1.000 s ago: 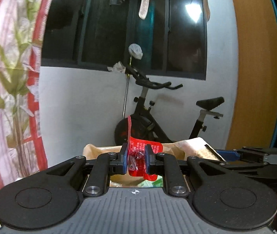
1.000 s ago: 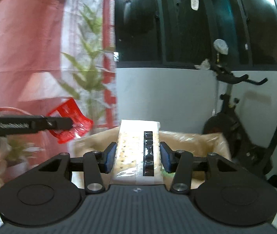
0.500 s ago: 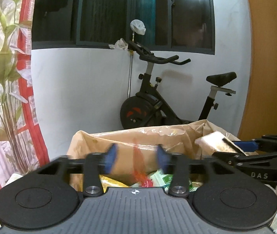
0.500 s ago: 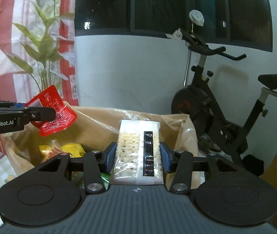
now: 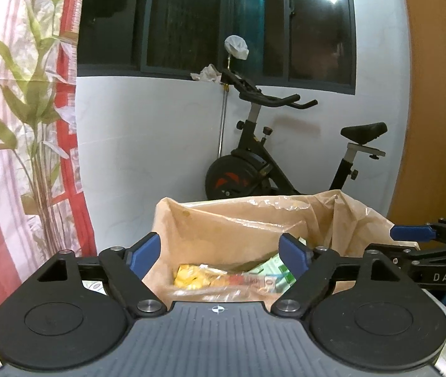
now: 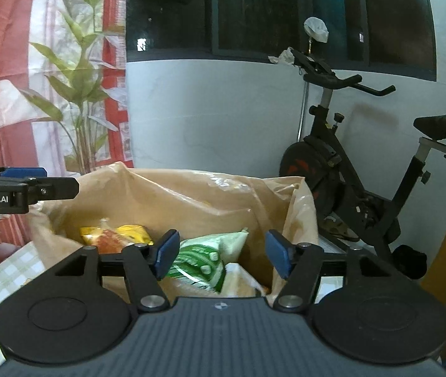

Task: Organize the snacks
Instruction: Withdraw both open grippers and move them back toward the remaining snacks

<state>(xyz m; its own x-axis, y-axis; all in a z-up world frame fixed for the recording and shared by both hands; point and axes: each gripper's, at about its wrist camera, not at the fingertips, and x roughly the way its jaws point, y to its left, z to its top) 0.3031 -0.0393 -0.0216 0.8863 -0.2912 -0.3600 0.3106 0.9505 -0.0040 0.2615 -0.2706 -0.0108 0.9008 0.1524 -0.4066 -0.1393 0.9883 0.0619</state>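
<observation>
Snacks lie in the brown bag just below and ahead of both claws. The left claw and right claw are both spreading, nothing between the pads. A yellow packet sits under the left claw, a green packet under the right. Judged risk: a low finger could snag the thin bag rim and tip it, or the two claws, near each other, could knock. Open room lies above; the bag walls close in ahead and to the sides.
</observation>
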